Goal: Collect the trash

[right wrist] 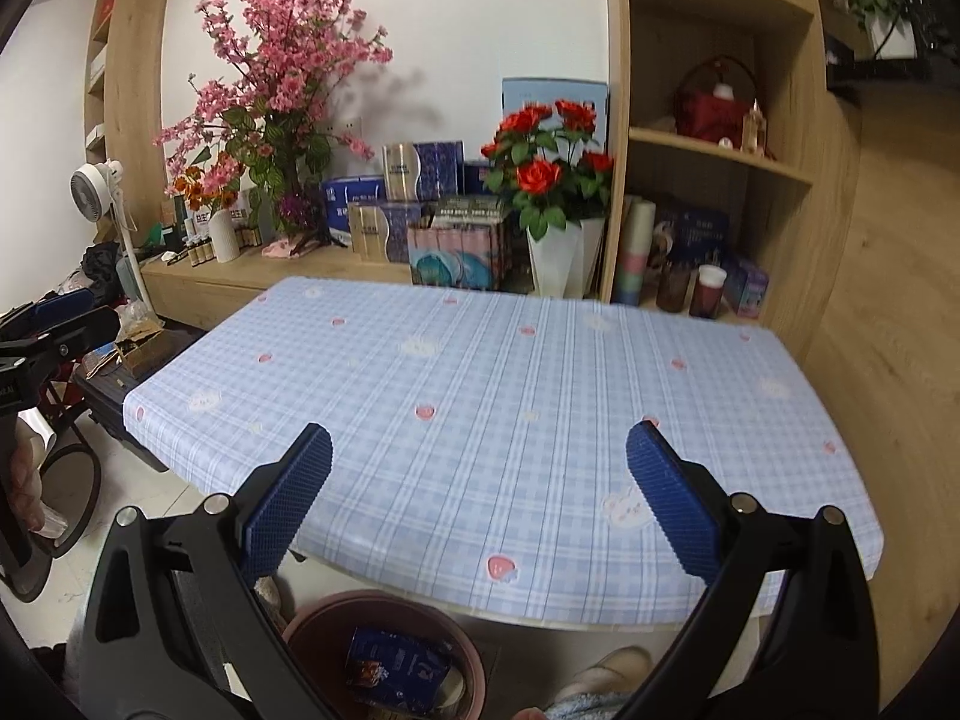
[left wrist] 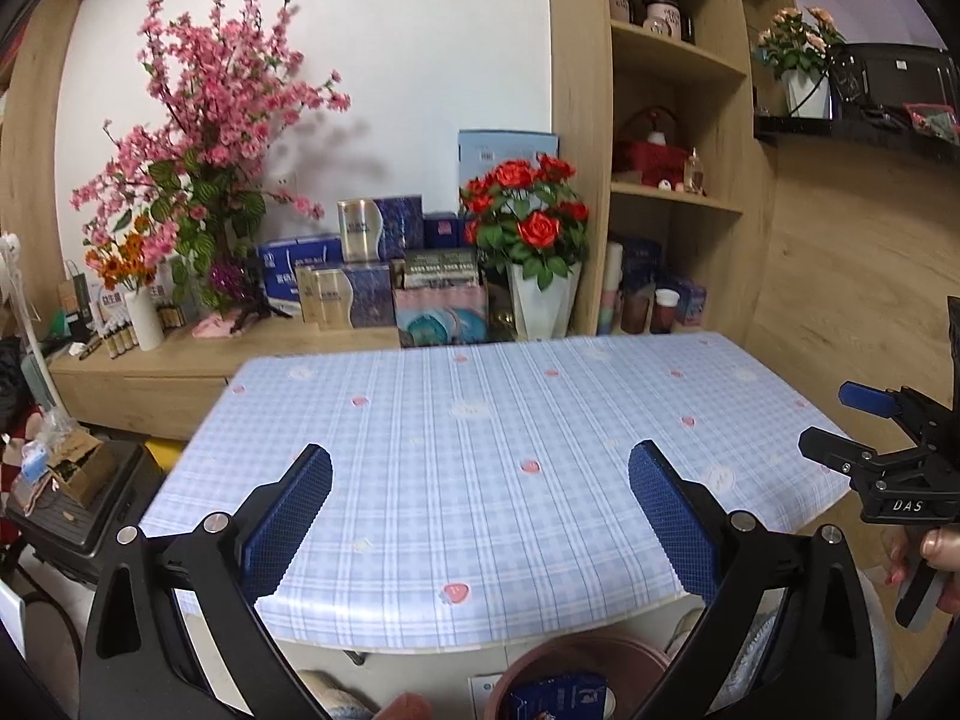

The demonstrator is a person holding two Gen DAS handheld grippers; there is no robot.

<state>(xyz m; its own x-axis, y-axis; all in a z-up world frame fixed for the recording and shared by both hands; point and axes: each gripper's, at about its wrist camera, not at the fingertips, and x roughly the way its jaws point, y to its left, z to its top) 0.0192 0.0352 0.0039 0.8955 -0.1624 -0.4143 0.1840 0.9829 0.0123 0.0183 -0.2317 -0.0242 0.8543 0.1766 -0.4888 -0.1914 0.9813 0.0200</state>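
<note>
both pairs of blue pads stand wide with nothing between them: the left gripper (left wrist: 480, 501) and the right gripper (right wrist: 479, 495) each hang above the near edge of the table (right wrist: 480, 372). one brown bin (right wrist: 312, 636) sits on the floor just below that edge, between the two. in it lie what look like two dark blue packets (right wrist: 399, 669), lying flat and overlapping, their long sides running roughly left to right. the checked tabletop is bare from near edge to far edge. past it, boxes (left wrist: 360, 276) and two pots of flowers (left wrist: 528, 222) crowd a low shelf.
</note>
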